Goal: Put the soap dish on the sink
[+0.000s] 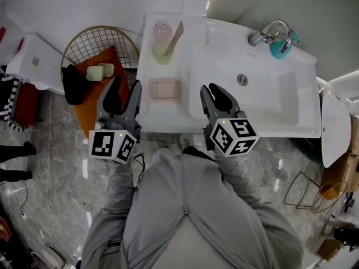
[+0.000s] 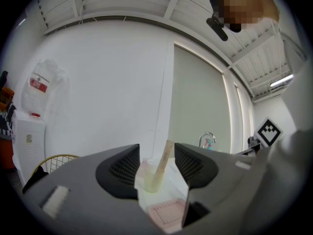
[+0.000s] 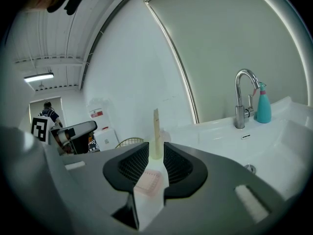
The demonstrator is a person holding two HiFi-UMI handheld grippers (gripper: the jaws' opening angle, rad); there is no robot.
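Grey jacket (image 1: 185,223) is seen nearest the lens, both grippers held just ahead of it. Left gripper (image 1: 124,88): jaws apart, nothing held. Right gripper (image 1: 215,94): jaws apart, nothing held. Soap dish (image 1: 165,89) is noted lying flat on the left ledge of the white sink (image 1: 168,119), between the two grippers and untouched by either. It is pale pink, rectangular with rounded corners, and its floor is grid-textured. A cup (image 1: 161,52) is seen behind it.

Seen from above, the left gripper (image 1: 125,86) hides the near right rim of the gold wire basket (image 1: 84,41). In the left gripper view, its jaws cover both sides of the pink soap dish (image 2: 168,213).
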